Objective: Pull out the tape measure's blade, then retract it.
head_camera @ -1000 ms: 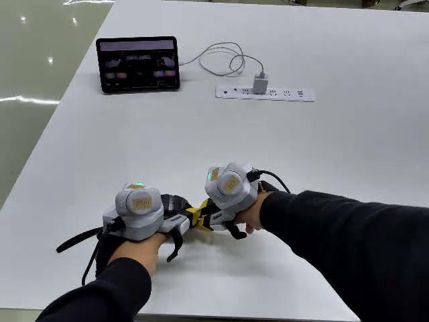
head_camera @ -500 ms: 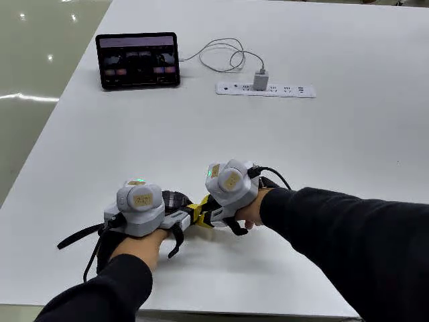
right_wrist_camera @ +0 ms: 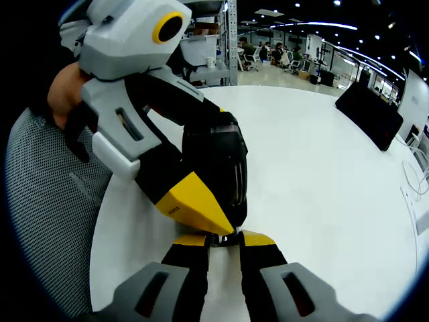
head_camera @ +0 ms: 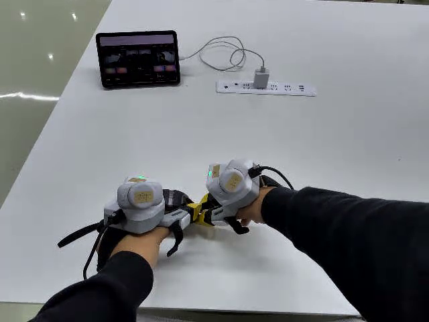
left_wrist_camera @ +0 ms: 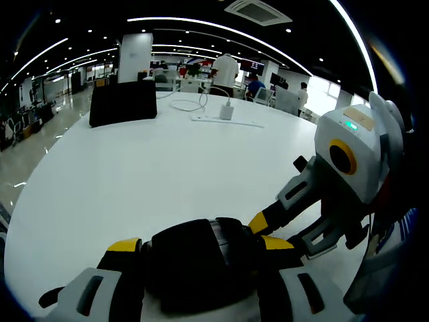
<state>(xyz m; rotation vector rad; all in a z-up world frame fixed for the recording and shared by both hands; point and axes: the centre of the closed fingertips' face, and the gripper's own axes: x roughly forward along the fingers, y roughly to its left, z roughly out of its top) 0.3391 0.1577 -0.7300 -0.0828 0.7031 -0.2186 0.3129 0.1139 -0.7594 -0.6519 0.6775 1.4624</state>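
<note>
This is a large open-plan office hall. A broad white table (head_camera: 322, 134) stretches far ahead of the left hand-held gripper (left_wrist_camera: 200, 247) and carries a tablet (head_camera: 138, 59) and a power strip (head_camera: 288, 89) with a charger (head_camera: 260, 80) plugged in. Left of that gripper lies glossy polished floor (head_camera: 33, 80). Long ceiling light strips (left_wrist_camera: 221, 27) run overhead, and people (left_wrist_camera: 226, 69) stand far ahead among what may be desks.

The left gripper (left_wrist_camera: 200, 245) and right gripper (right_wrist_camera: 224, 239) meet nose to nose on the tape measure (right_wrist_camera: 214, 161), with no passage between them. Beyond them the white table (head_camera: 322, 174) lies bare from 12 through 3 o'clock. Well apart stand a tablet (head_camera: 138, 59) at 11 o'clock and a power strip (head_camera: 265, 89) with charger (head_camera: 260, 81) and looped cable (head_camera: 218, 57) at 1 o'clock.
</note>
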